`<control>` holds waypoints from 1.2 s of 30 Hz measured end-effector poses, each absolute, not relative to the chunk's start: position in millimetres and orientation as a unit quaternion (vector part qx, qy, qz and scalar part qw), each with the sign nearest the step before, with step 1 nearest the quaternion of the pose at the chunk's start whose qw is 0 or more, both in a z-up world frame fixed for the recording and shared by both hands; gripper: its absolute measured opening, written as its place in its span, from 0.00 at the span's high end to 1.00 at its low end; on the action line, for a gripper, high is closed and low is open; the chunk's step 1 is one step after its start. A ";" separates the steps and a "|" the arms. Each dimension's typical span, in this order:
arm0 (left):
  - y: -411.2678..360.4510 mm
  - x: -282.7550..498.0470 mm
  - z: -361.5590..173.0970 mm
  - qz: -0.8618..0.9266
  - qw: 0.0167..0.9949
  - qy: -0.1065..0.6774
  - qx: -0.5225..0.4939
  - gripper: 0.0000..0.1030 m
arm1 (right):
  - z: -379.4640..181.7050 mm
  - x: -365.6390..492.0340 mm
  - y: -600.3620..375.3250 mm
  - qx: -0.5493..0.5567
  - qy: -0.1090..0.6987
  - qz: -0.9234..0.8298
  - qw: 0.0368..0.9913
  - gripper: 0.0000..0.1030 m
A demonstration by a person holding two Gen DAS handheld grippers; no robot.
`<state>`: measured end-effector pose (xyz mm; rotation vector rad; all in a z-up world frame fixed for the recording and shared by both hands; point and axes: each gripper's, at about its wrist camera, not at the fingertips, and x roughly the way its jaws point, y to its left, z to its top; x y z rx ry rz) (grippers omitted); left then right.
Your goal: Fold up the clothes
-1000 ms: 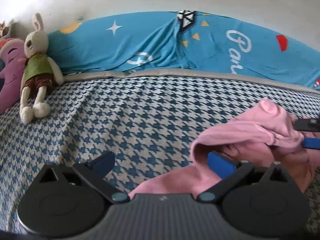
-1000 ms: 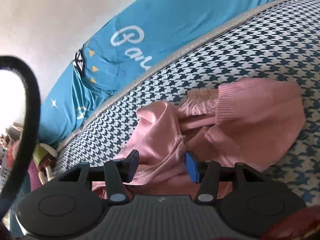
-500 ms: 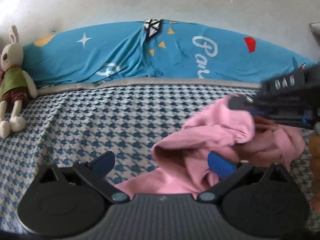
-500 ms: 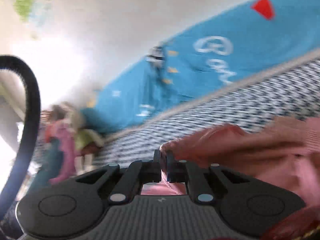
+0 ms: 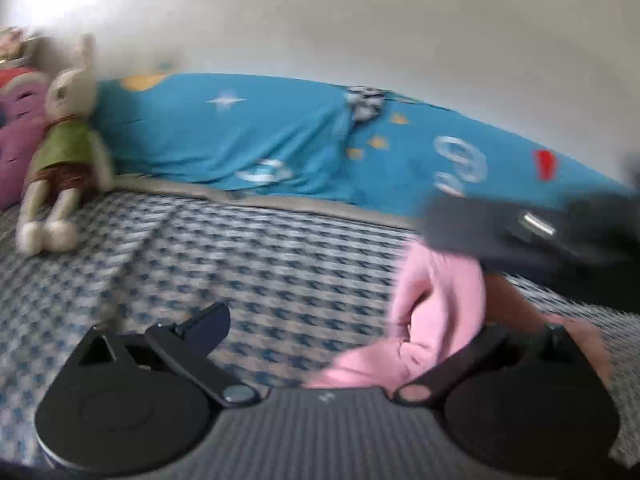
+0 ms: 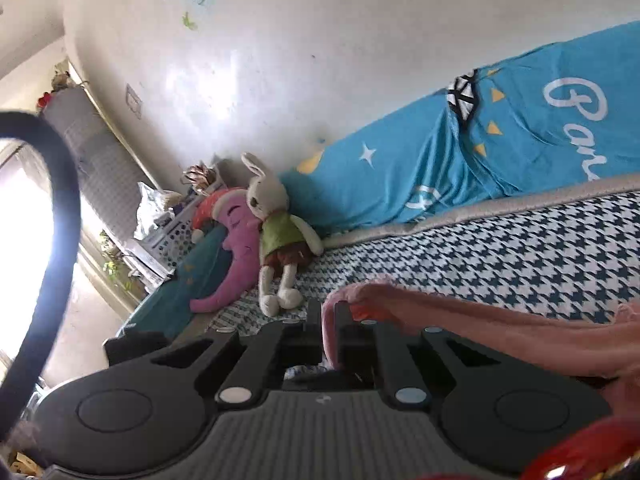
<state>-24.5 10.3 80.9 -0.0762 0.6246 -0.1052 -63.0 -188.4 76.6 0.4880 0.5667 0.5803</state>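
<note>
— Right hand-held gripper [image 6: 329,330]?
— Clamped narrow on a fold of the pink garment [image 6: 500,330], jaws easing apart a touch, cloth lifted off the bed [image 6: 520,248].
— Left hand-held gripper [image 5: 340,332]?
— Spread wide, gripping nothing; garment bunched beside the right finger [image 5: 464,360], partly over it.
— Elsewhere?
— Toy rabbit [image 6: 276,232] near the blue quilt [image 6: 460,160].

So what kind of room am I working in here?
Most likely a bedroom, possibly a child's. The pink garment lies on a bed with a houndstooth cover, a blue printed quilt is bunched along the wall, and a stuffed rabbit sits beside a purple plush.
</note>
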 end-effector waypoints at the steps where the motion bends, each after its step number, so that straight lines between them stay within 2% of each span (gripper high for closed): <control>1: 14.8 -22.4 80.9 -0.034 0.950 0.308 -0.034 0.00 | 76.9 -63.7 -189.2 0.227 0.275 0.275 0.893 0.85; 3: 21.3 -15.6 78.5 0.000 0.948 0.319 -0.018 0.00 | 77.2 -66.1 -192.3 0.212 0.278 0.266 0.898 0.74; 8: 38.5 -5.4 73.5 0.046 0.940 0.338 -0.005 0.00 | 78.8 -71.0 -210.8 0.178 0.277 0.202 0.922 0.74; 13: 47.7 -2.3 77.7 0.020 0.940 0.341 -0.015 0.00 | 72.6 -66.7 -246.5 0.163 0.284 0.110 0.939 0.73; 15: 48.0 -1.1 78.5 -0.006 0.938 0.347 -0.023 0.00 | 67.2 -62.5 -261.9 0.158 0.294 0.086 0.939 0.63; 19: 44.5 4.7 74.7 -0.092 0.920 0.379 -0.047 0.00 | 54.1 -56.2 -288.4 0.146 0.315 0.050 0.937 0.59; 22: 34.8 6.1 66.6 -0.133 0.907 0.398 -0.038 0.00 | 44.7 -52.3 -302.9 0.130 0.331 0.029 0.934 0.49; 28: 27.7 17.4 58.4 -0.146 0.896 0.417 -0.045 0.00 | 25.2 -49.6 -309.5 0.097 0.368 0.026 0.924 0.45; 30: 26.8 23.3 55.8 -0.151 0.892 0.422 -0.052 0.00 | 18.7 -48.3 -304.5 0.080 0.377 0.030 0.922 0.40; 36: 14.6 38.5 40.5 -0.160 0.883 0.439 -0.044 0.00 | -0.6 -42.4 -287.3 0.031 0.399 0.031 0.916 0.42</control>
